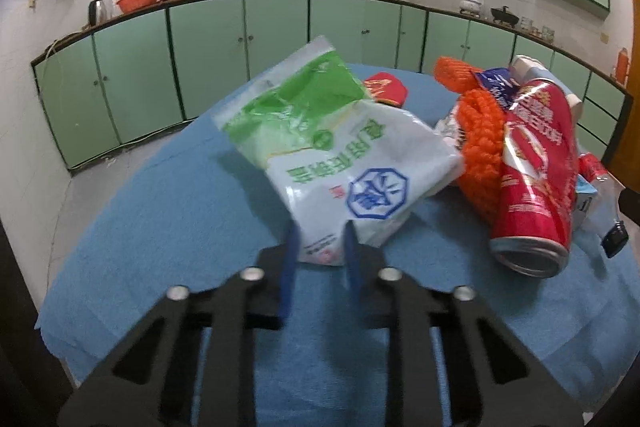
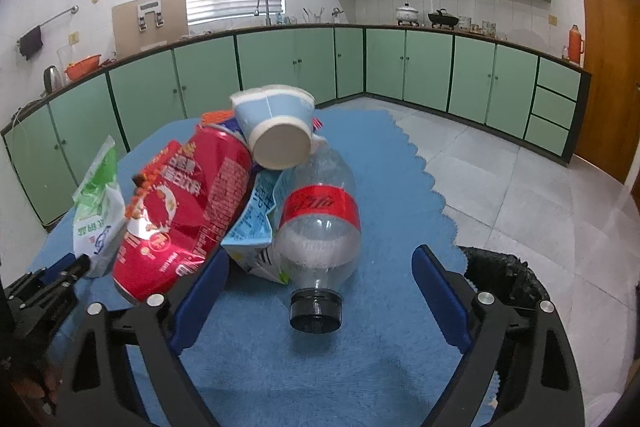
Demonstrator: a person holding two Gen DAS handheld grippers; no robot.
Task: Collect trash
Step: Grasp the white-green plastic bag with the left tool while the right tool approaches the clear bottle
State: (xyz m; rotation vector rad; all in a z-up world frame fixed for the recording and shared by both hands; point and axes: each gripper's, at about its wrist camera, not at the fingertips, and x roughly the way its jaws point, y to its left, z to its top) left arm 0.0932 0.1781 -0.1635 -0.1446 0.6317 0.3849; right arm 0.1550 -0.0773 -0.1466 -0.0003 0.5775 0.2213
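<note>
My left tool (image 1: 320, 241) pinches the near edge of the green-and-white bag (image 1: 336, 151). My right tool (image 2: 320, 287) gapes wide around the bottle (image 2: 318, 223). Can (image 2: 188, 211), cup (image 2: 276, 133) and carton (image 2: 252, 227) remain on the bench (image 2: 392, 187); the bin (image 2: 504, 275) looks empty, perhaps.

Bare blue cloth (image 2: 360, 367) before the bottle cap (image 2: 316, 309); red can (image 2: 180, 211) perhaps crowding left.

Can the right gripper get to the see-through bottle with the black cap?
Probably yes. The right gripper is open, and the bottle lies cap-first between its fingers with only blue cloth in front.
</note>
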